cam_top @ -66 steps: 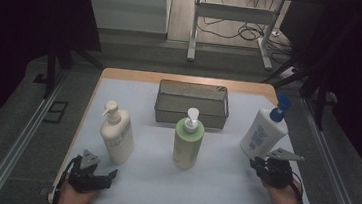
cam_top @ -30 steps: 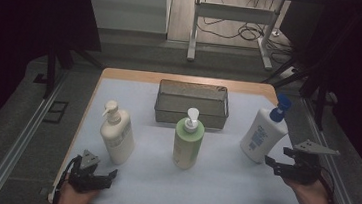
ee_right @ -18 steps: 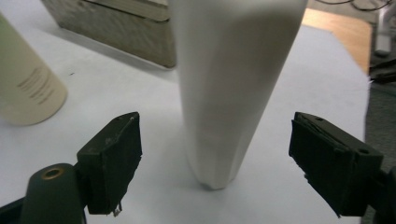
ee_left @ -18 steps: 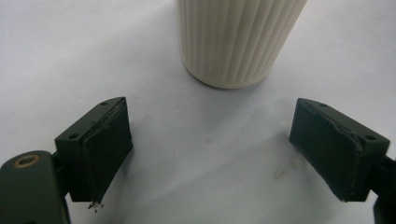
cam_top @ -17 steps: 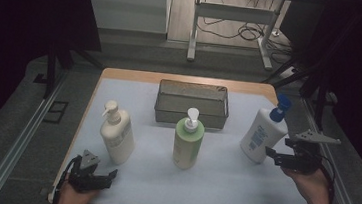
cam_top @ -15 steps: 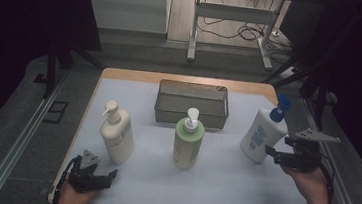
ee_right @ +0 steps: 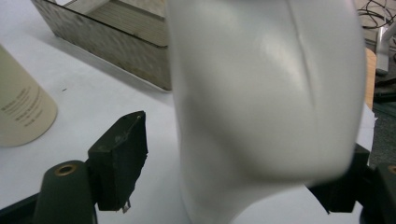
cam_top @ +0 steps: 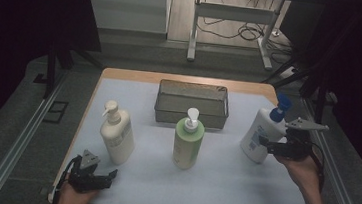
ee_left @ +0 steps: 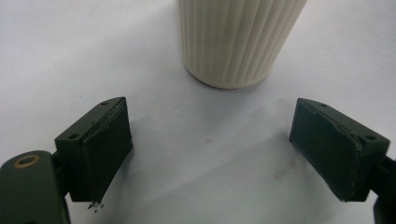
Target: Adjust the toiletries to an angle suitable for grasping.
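Note:
A white bottle with a blue pump (cam_top: 259,132) stands at the table's right, close up in the right gripper view (ee_right: 261,93). My right gripper (cam_top: 265,143) has reached it from the right, with the bottle's lower body between its jaws (ee_right: 233,172). The jaws have just been closing. A gap still shows between the left pad (ee_right: 119,158) and the bottle. My left gripper (cam_top: 106,176) rests open on the white mat at the front left (ee_left: 210,158), nothing between its fingers. The cream pump bottle (cam_top: 116,135) stands just beyond it (ee_left: 238,37).
A green pump bottle (cam_top: 188,142) stands mid-table. Behind it sits a metal mesh basket (cam_top: 192,102), also in the right gripper view (ee_right: 102,37). The table's right edge (cam_top: 294,158) runs close behind my right hand. A desk frame and cables lie on the floor beyond.
My right gripper has swung out to the right, risen and moved in on the white bottle, so that its jaws now stand around it. The left gripper and all bottles have stayed put.

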The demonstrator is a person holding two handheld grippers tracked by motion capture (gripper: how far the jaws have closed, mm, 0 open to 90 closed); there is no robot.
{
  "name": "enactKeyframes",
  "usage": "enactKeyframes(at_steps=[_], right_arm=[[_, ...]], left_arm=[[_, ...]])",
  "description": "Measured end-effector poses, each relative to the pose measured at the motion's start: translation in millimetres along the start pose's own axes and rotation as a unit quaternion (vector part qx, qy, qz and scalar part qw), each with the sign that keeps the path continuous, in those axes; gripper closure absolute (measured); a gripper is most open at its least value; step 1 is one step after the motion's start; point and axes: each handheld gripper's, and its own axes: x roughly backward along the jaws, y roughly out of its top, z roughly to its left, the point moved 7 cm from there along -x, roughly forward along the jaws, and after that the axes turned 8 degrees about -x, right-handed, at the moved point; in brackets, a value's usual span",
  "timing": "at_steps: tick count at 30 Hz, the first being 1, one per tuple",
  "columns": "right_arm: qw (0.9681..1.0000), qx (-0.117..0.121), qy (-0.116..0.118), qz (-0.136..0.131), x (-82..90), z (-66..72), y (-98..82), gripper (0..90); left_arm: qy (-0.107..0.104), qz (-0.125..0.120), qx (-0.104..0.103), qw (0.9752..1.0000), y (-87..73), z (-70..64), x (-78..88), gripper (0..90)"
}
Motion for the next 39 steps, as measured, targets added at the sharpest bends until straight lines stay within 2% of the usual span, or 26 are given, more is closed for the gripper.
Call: enactKeyframes(at_steps=[11,18,26,35,39], right_arm=[[0.9999,-0.010,0.005,-0.003,-9.6,-0.1,7.7,28.0],[0.9999,-0.014,0.000,-0.001,-11.0,-3.3,10.4,36.9],[0.9999,-0.012,0.011,0.003,-9.9,-4.3,9.7,38.4],[0.9999,-0.007,0.003,0.009,-5.8,-1.1,9.5,39.9],[0.9997,-0.013,0.016,0.011,-2.8,1.6,10.1,40.1]], left_arm=[[0.000,0.000,0.000,1.0000,0.0,0.0,0.0,12.4],[0.000,0.000,0.000,1.0000,0.0,0.0,0.0,12.4],[0.000,0.000,0.000,1.0000,0.0,0.1,0.0,12.4],[-0.001,0.001,0.000,1.0000,0.0,0.1,0.0,12.4],[-0.001,0.001,0.000,1.0000,0.0,0.2,0.0,12.4]])
